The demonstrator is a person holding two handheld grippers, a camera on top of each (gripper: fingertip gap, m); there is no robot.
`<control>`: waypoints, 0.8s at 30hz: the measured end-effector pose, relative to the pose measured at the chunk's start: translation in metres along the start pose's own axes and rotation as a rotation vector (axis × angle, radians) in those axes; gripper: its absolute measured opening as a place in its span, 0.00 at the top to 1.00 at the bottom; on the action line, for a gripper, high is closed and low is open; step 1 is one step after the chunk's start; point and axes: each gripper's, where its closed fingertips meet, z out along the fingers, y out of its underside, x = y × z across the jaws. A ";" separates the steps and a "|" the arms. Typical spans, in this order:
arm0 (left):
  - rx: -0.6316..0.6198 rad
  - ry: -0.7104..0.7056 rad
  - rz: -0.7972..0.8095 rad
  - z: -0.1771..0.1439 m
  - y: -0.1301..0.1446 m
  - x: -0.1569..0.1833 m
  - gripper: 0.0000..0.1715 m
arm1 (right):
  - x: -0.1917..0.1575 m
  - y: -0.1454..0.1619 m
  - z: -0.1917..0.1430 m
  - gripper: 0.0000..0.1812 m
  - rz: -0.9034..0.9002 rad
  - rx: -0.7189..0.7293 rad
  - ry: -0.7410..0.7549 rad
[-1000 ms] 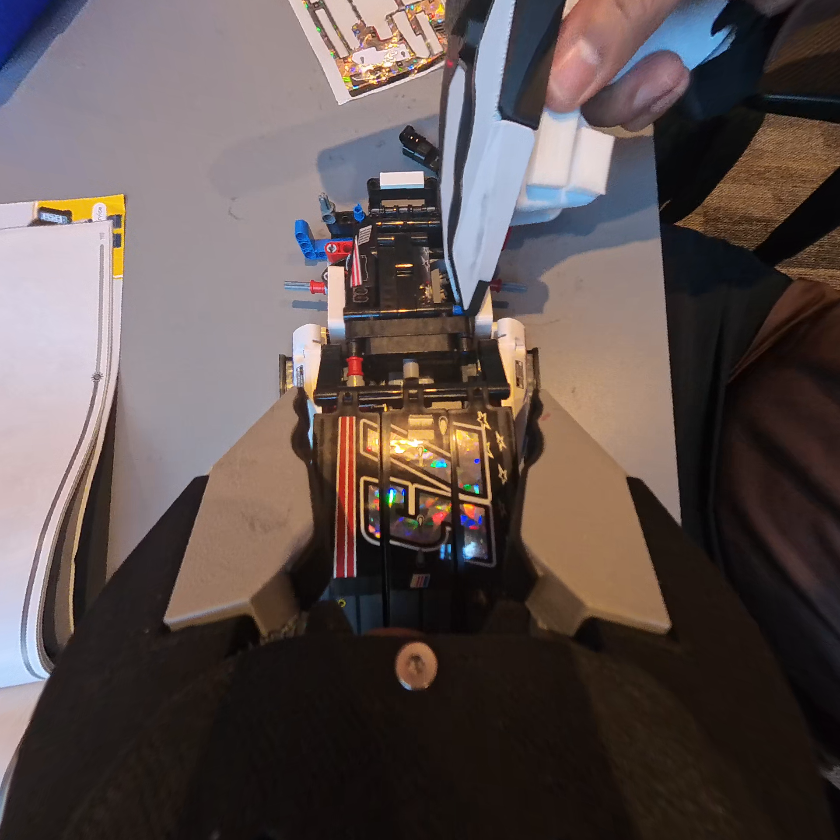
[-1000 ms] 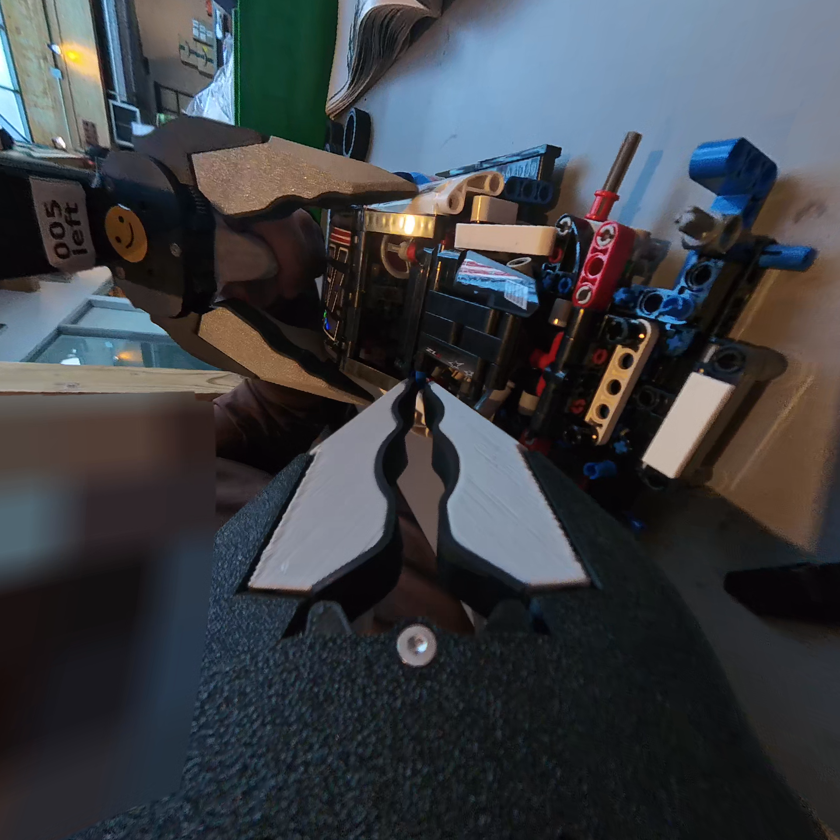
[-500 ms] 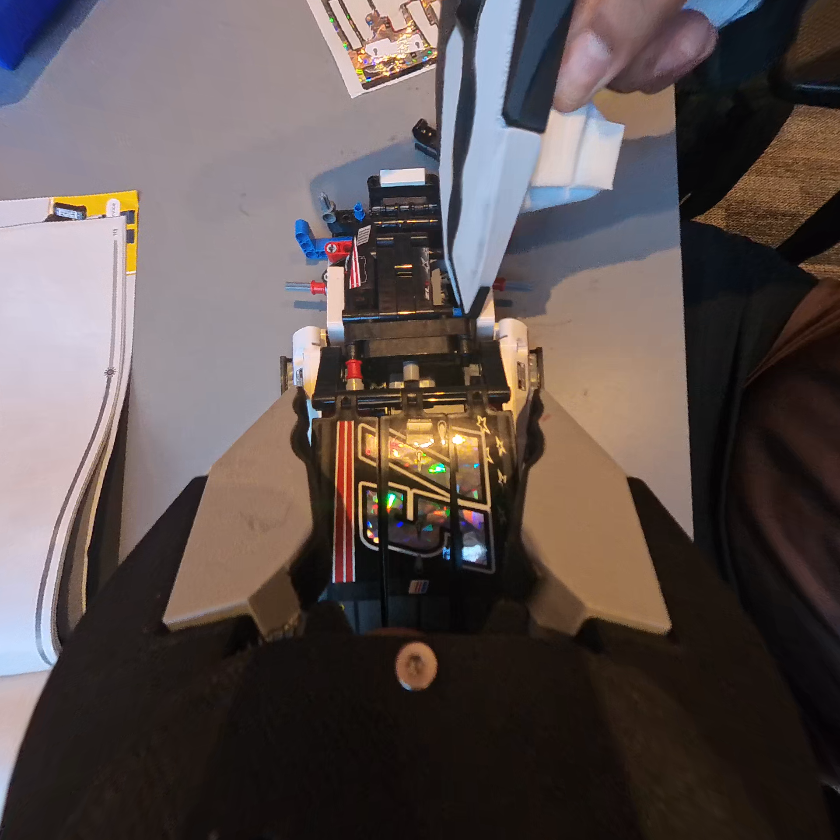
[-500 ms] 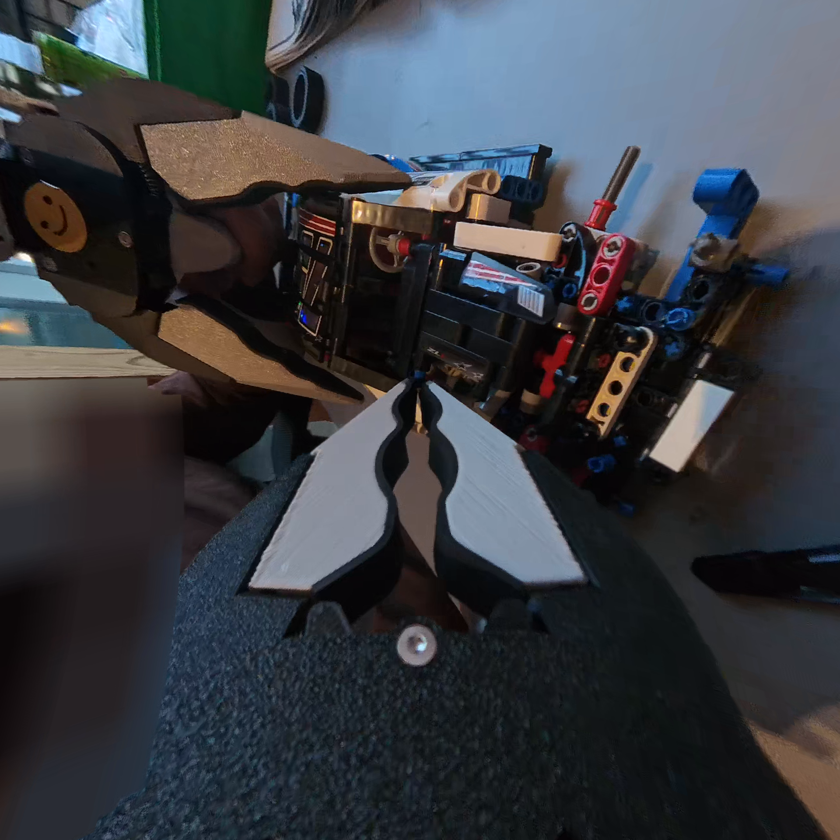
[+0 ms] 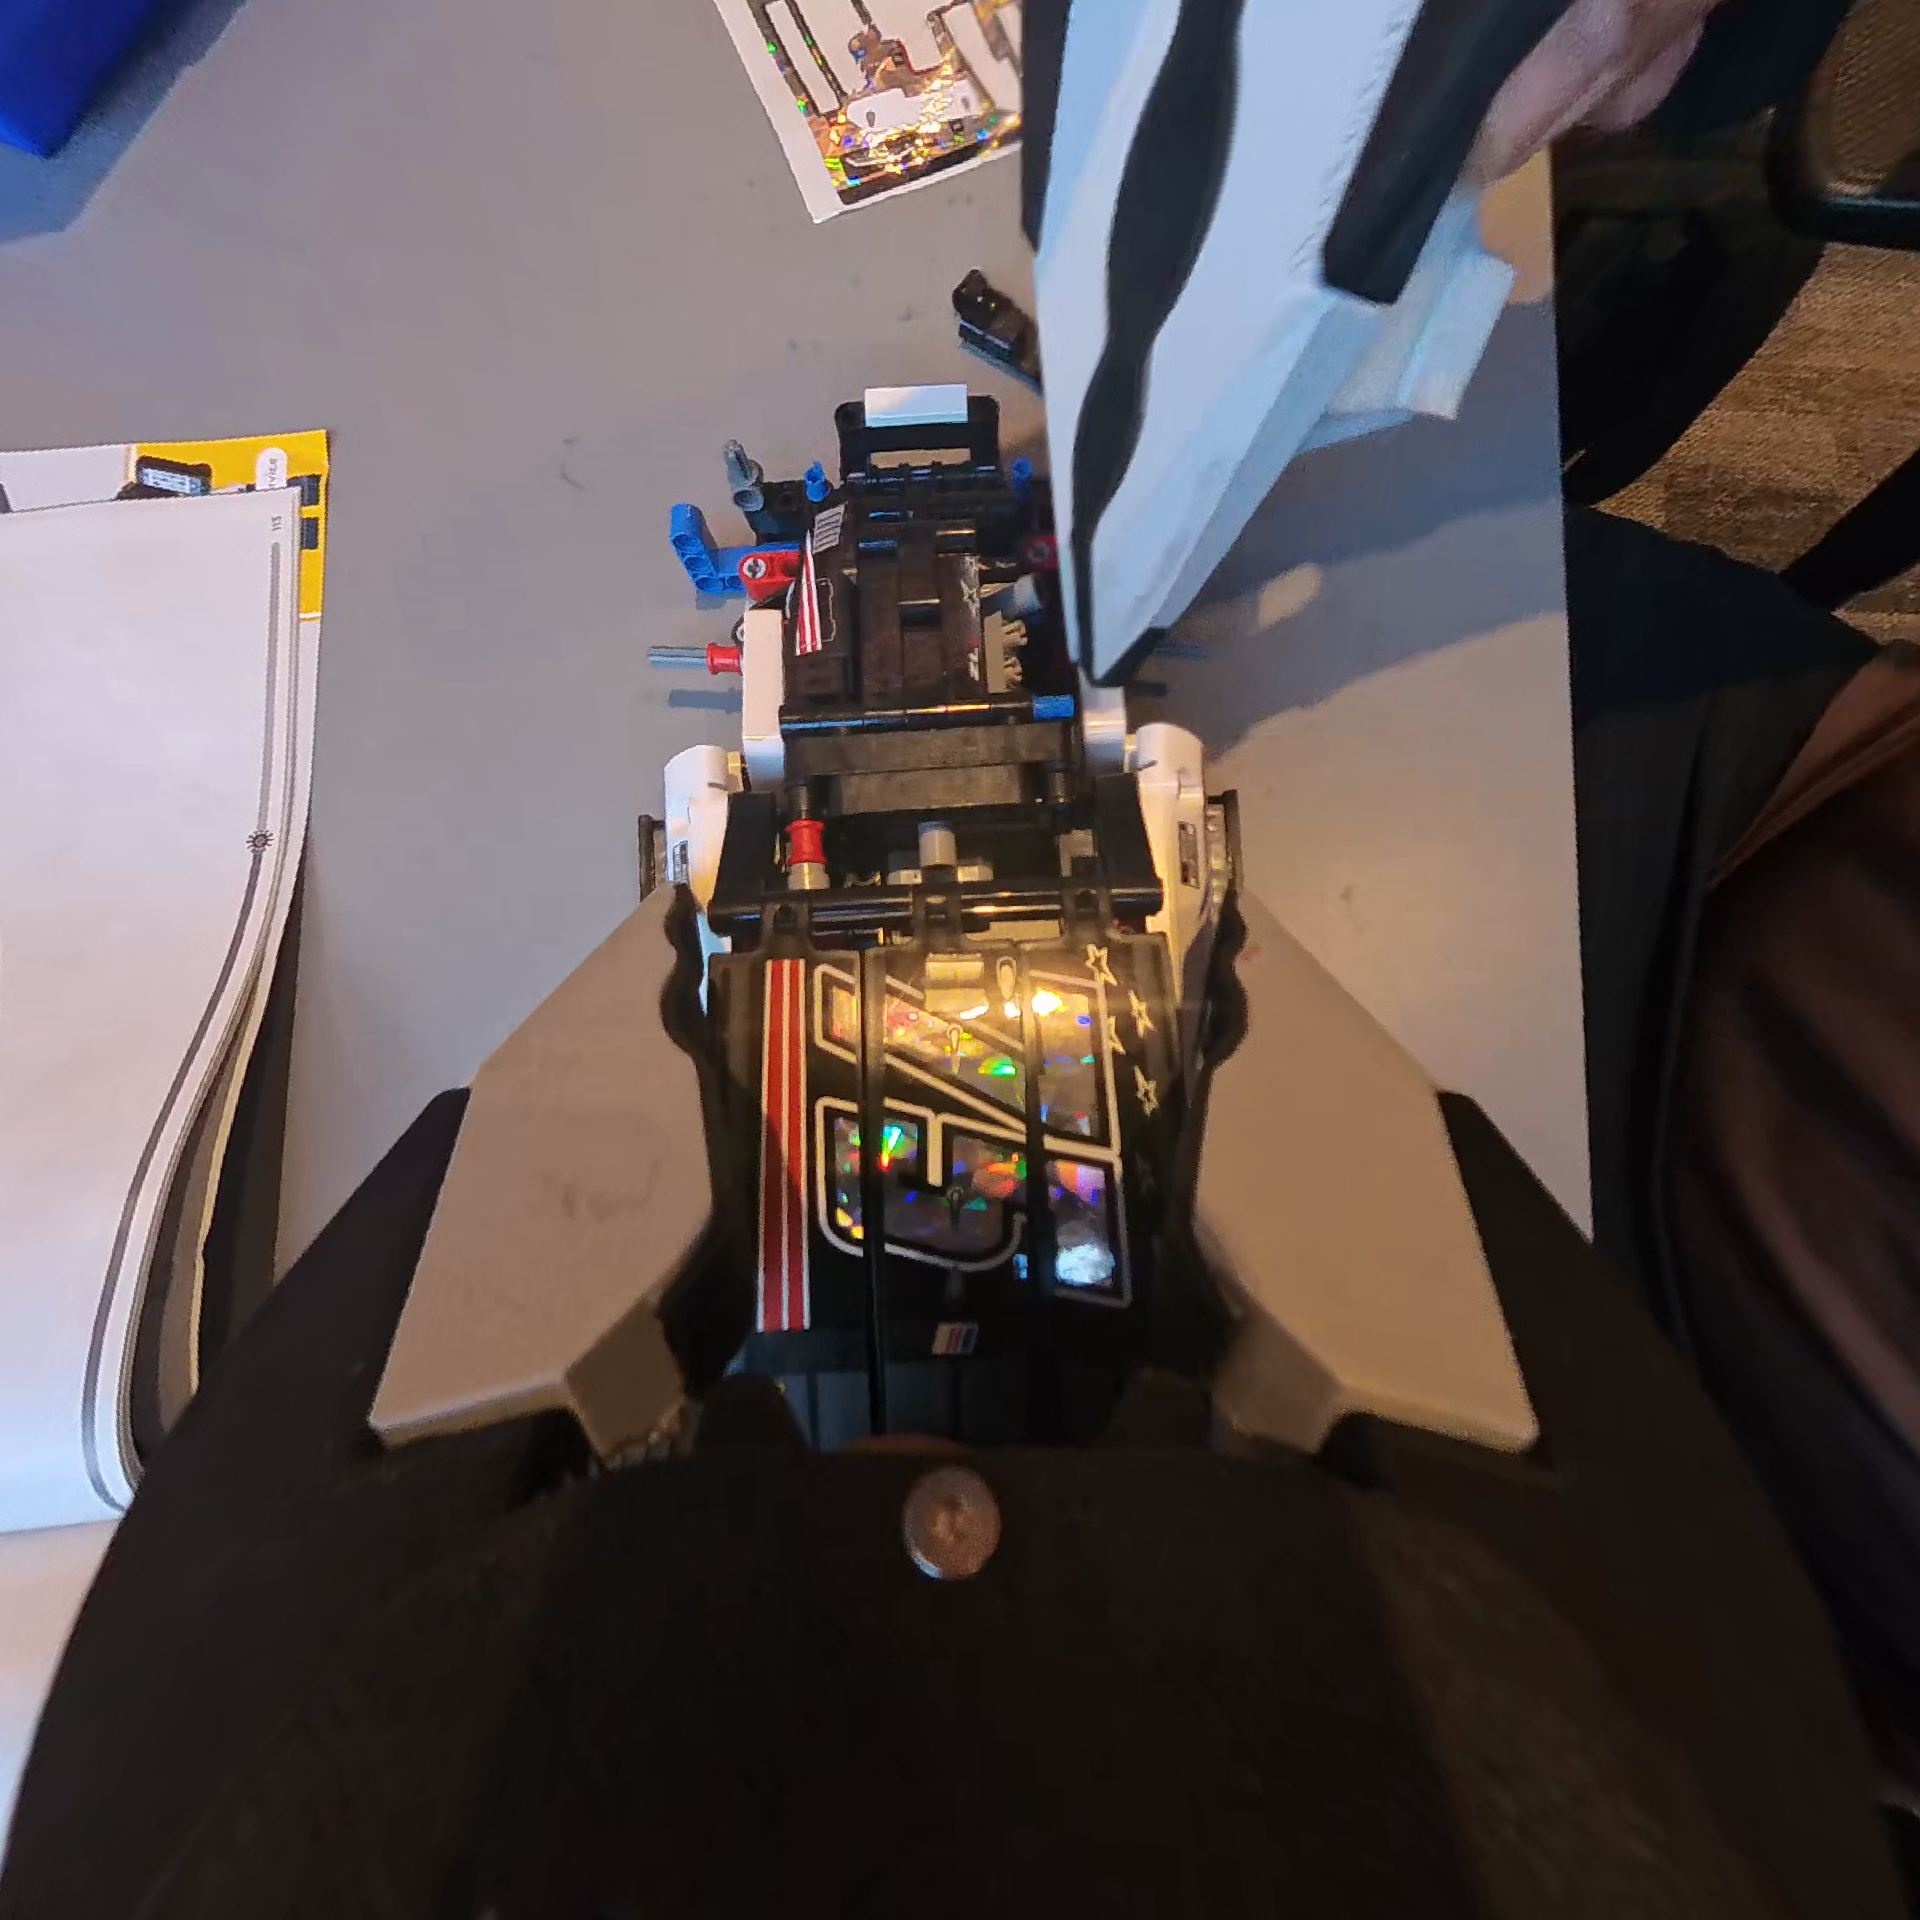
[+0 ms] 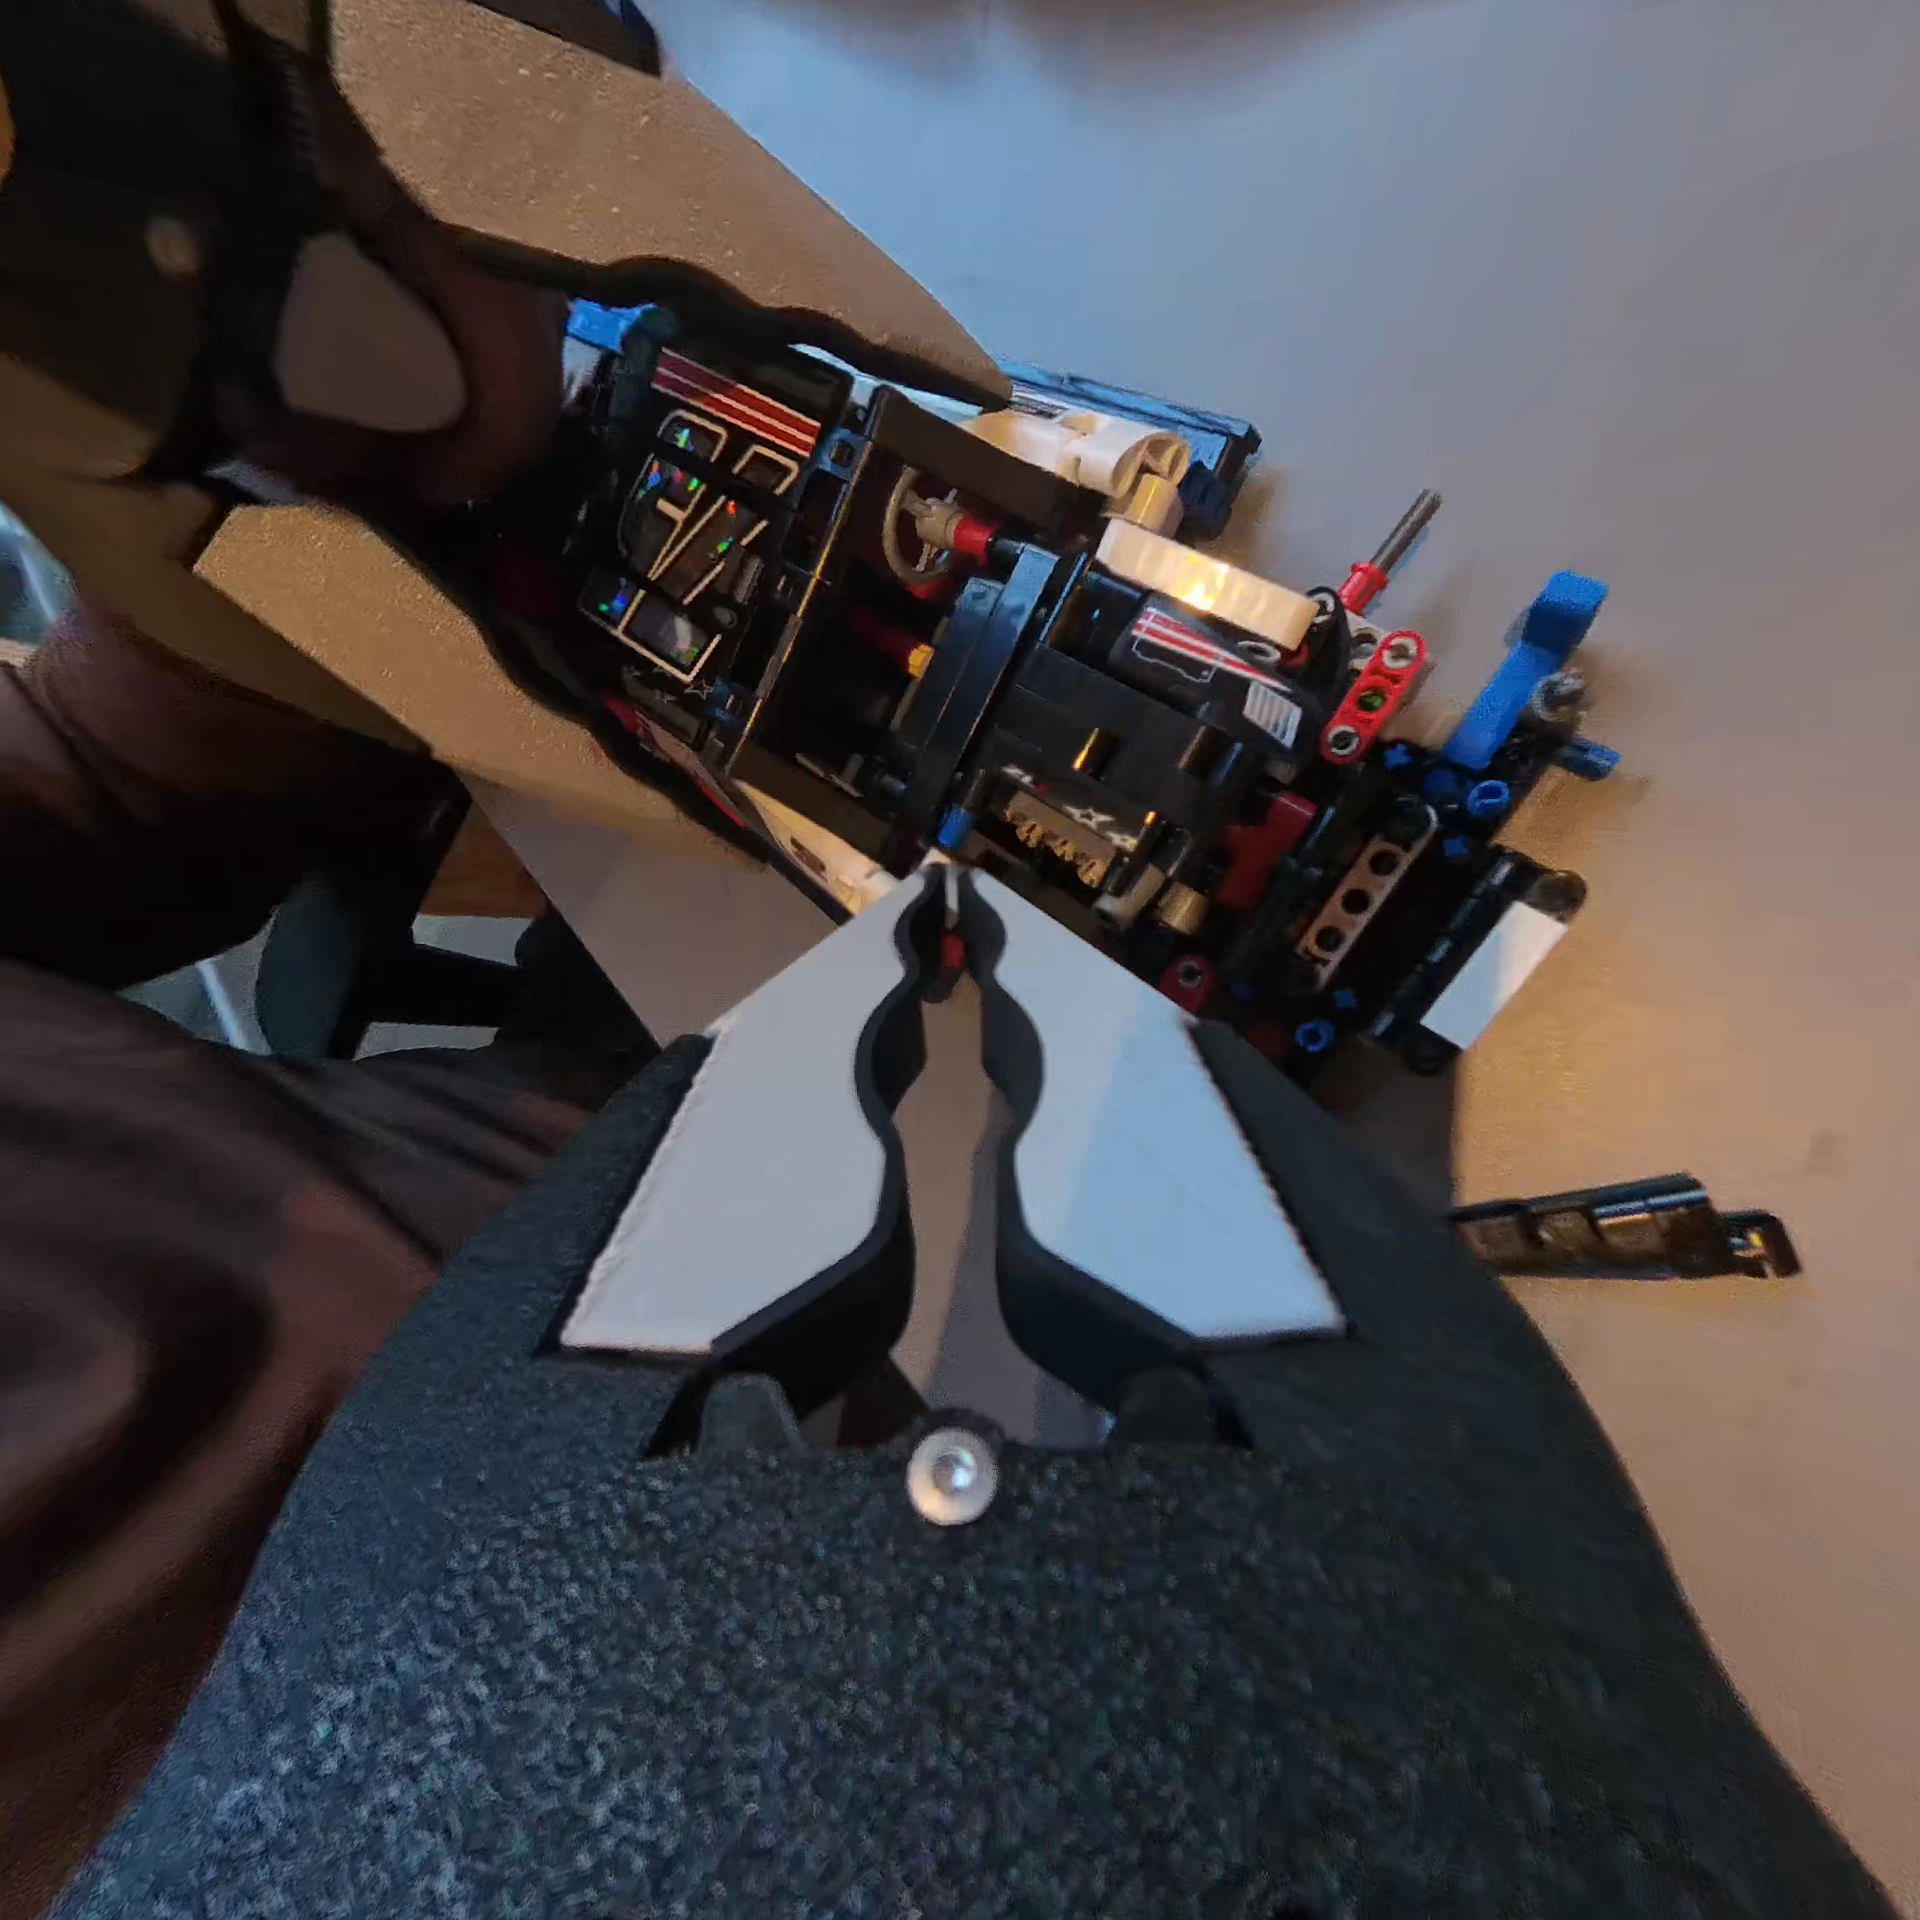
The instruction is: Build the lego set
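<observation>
A black lego car (image 5: 935, 1091) with red stripes and holographic stickers lies on the grey table (image 5: 468, 364). Its open rear frame shows blue, red and white parts. My left gripper (image 5: 956, 925) is shut on the car's bonnet end, one tan finger on each side. In the right wrist view the car (image 6: 1039, 675) sits between those tan fingers (image 6: 623, 187). My right gripper (image 6: 948, 888) is shut, and its tips touch the car's side just below a small blue pin (image 6: 951, 826). From the left wrist view it (image 5: 1107, 644) comes down from the upper right.
An instruction booklet (image 5: 125, 935) lies at the left and a sticker sheet (image 5: 883, 94) at the far side. A loose black part (image 5: 992, 317) lies behind the car and a long black beam (image 6: 1621, 1236) beside it. The table edge (image 5: 1569, 831) and a person's dark clothing are at the right. My hands' fingertips stand some 5 cm from each other.
The right gripper has tilted and its tips have come off the blue pin, which now sits in the car's side. The left gripper keeps its hold on the car.
</observation>
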 end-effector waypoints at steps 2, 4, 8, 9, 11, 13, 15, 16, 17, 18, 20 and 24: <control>0.004 0.006 -0.004 0.000 0.000 0.000 0.44 | 0.002 -0.001 -0.006 0.93 -0.031 0.054 -0.008; 0.007 0.012 -0.006 -0.001 0.000 0.000 0.44 | 0.017 -0.001 -0.017 0.93 -0.024 0.100 0.022; 0.004 0.010 -0.003 -0.001 0.000 0.000 0.44 | 0.030 -0.005 -0.033 0.92 0.025 0.234 -0.064; 0.001 0.008 -0.001 0.000 0.001 0.000 0.44 | 0.031 -0.003 -0.034 0.91 0.027 0.254 -0.085; -0.003 0.006 -0.002 0.000 0.001 0.000 0.43 | 0.030 0.000 -0.032 0.90 0.006 0.278 -0.121; -0.005 0.006 -0.001 0.000 0.001 0.000 0.43 | 0.020 0.004 -0.029 0.90 -0.084 0.294 -0.147; -0.007 0.007 0.000 0.000 0.001 0.000 0.43 | 0.014 0.008 -0.023 0.90 -0.222 0.280 -0.091; -0.008 0.008 0.002 0.000 0.001 0.000 0.43 | 0.016 0.010 -0.019 0.90 -0.282 0.261 -0.032; -0.009 0.008 0.005 0.001 0.001 0.000 0.43 | 0.024 0.010 -0.017 0.91 -0.313 0.236 0.045; -0.009 0.009 0.006 0.001 0.001 0.000 0.43 | 0.031 0.009 -0.015 0.90 -0.316 0.214 0.093; -0.011 0.008 0.009 0.001 0.001 0.000 0.43 | 0.032 0.000 -0.017 0.87 -0.254 0.236 0.048; -0.012 0.004 0.014 0.002 0.001 0.000 0.43 | 0.027 -0.016 -0.019 0.79 -0.046 0.263 -0.210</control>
